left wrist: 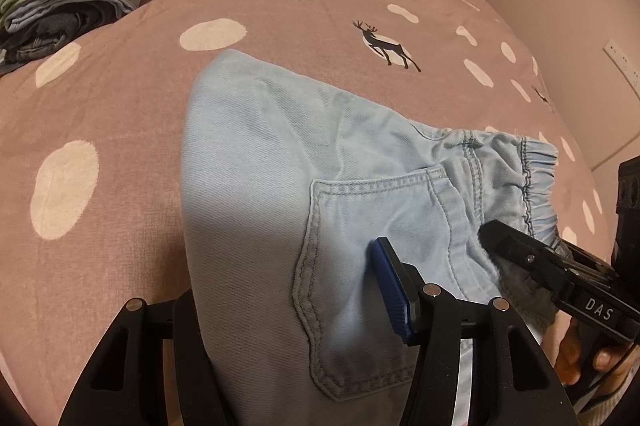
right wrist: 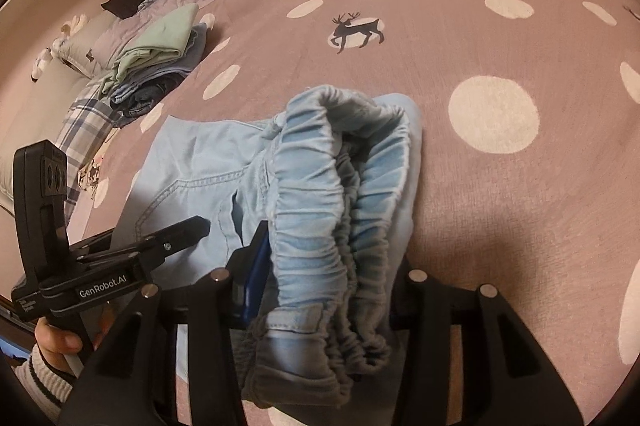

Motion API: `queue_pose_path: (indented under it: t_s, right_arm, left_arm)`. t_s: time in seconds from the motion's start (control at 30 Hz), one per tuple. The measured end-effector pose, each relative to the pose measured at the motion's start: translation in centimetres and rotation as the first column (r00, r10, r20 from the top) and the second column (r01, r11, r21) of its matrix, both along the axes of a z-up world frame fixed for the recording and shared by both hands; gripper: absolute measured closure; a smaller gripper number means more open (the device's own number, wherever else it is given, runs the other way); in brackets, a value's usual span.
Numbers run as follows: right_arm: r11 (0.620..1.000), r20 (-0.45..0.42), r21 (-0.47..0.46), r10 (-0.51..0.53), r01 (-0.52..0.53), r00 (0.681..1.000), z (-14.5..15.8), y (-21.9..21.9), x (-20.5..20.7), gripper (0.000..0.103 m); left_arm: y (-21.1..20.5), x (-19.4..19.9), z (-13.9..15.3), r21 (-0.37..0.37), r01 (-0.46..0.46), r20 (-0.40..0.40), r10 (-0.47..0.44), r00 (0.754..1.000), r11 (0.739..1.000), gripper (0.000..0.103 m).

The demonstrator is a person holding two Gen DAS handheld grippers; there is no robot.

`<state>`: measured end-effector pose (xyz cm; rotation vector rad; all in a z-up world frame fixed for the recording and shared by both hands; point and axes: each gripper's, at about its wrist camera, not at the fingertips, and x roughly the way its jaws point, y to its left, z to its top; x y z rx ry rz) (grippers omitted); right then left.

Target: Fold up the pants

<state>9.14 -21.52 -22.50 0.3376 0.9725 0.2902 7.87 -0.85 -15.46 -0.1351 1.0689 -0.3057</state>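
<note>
Light blue pants [left wrist: 280, 161] lie folded on the bed [left wrist: 120, 97]. Right tongs [right wrist: 324, 266] pinch the bunched waistband [right wrist: 340, 193]; left tongs [left wrist: 288, 290] straddle the cloth, grip state unclear. Judged a late fold; next, carry the waistband over evenly.

Light blue denim pants [left wrist: 280, 185] are laid folded on a pink, white-dotted bedspread [left wrist: 120, 105]. A stitched back pocket [left wrist: 372, 246] is turned upward. The gathered elastic waistband [right wrist: 340, 205] is bunched and raised at one end.
</note>
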Motion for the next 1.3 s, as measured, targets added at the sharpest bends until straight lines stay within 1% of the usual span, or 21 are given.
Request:
queue_pose_path:
  t_s: [0.27, 0.4, 0.67, 0.8, 1.13, 1.3]
  right_arm:
    - [0.999, 0.017, -0.044, -0.004, 0.005, 1.000, 0.5, 0.8, -0.6, 0.059]
    - [0.998, 0.028, -0.066, -0.005, 0.007, 1.000, 0.9, 1.2, -0.9, 0.060]
    - [0.994, 0.068, -0.107, 0.000, 0.008, 0.998, 1.8, 1.8, -1.7, 0.061]
    - [0.993, 0.089, -0.116, -0.002, 0.013, 0.996, 2.3, 2.1, -2.1, 0.062]
    - [0.992, 0.134, -0.120, -0.005, 0.021, 0.991, 3.4, 2.4, -3.3, 0.063]
    - [0.992, 0.160, -0.122, 0.001, 0.018, 0.987, 4.2, 2.8, -3.9, 0.064]
  left_arm:
    - [0.0, -0.2, 0.1, 0.011, -0.002, 0.004, 0.002, 1.000, 1.000, 0.049]
    - [-0.2, -0.3, 0.3, 0.021, 0.001, 0.009, -0.002, 1.000, 1.000, 0.051]
    - [0.1, -0.7, 0.6, 0.012, -0.013, 0.017, 0.012, 1.000, 1.000, 0.058]
    - [0.0, -1.0, 0.9, 0.014, -0.021, 0.026, 0.021, 0.999, 1.000, 0.063]
    - [-0.2, -1.8, 1.9, 0.013, -0.034, 0.049, 0.033, 0.998, 0.999, 0.072]
    - [-0.2, -2.5, 2.6, 0.010, -0.041, 0.063, 0.040, 0.997, 0.999, 0.074]
